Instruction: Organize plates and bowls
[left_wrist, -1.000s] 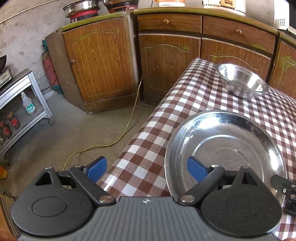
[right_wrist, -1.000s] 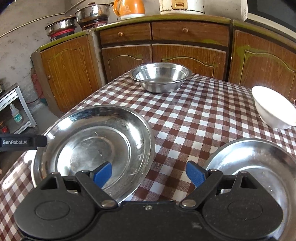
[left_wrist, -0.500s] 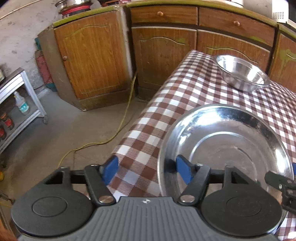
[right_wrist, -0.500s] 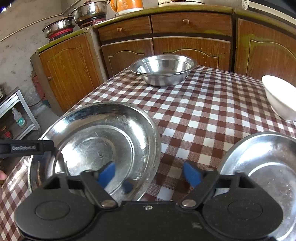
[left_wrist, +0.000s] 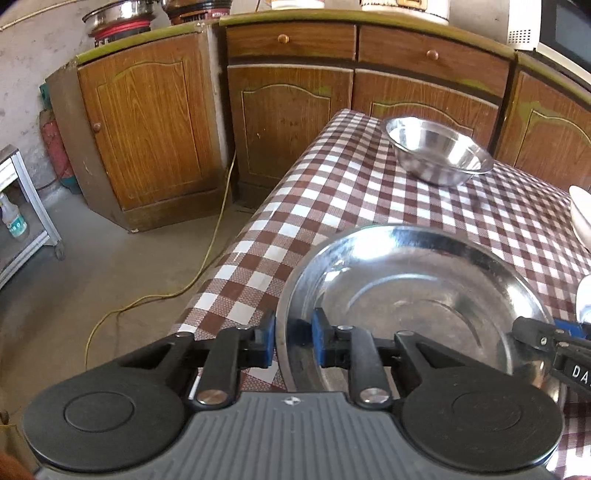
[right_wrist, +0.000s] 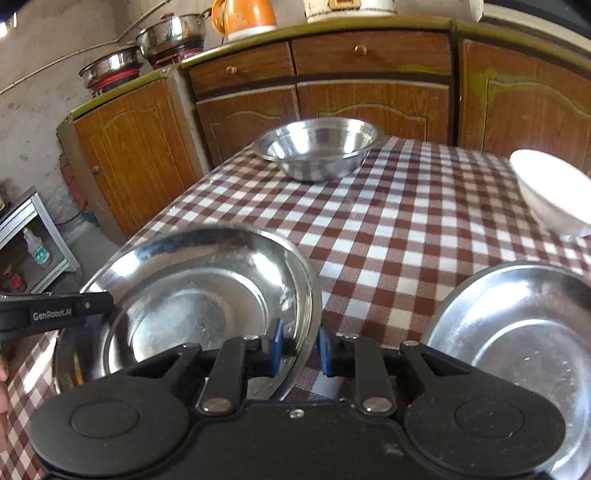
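A wide steel plate (left_wrist: 413, 302) lies at the near left corner of the checked table (left_wrist: 332, 192). My left gripper (left_wrist: 293, 339) is shut on its left rim, one pad inside and one outside. My right gripper (right_wrist: 300, 345) has the same plate's (right_wrist: 207, 295) right rim between its pads, its jaws closing onto it. Each gripper shows in the other's view, the right gripper (left_wrist: 554, 339) at the plate's far side and the left gripper (right_wrist: 55, 314) at the left edge. A second steel plate (right_wrist: 517, 332) lies to the right.
A steel bowl (right_wrist: 317, 147) stands at the table's far end and a white bowl (right_wrist: 550, 192) at the right. Wooden cabinets (left_wrist: 288, 122) run behind the table. To the left, the floor holds a yellow cable (left_wrist: 207, 258) and a metal rack (left_wrist: 22, 221).
Both grippers went from wide open to closed around the plate's rim, the left on its left edge and the right on its right edge. The hands barely shifted.
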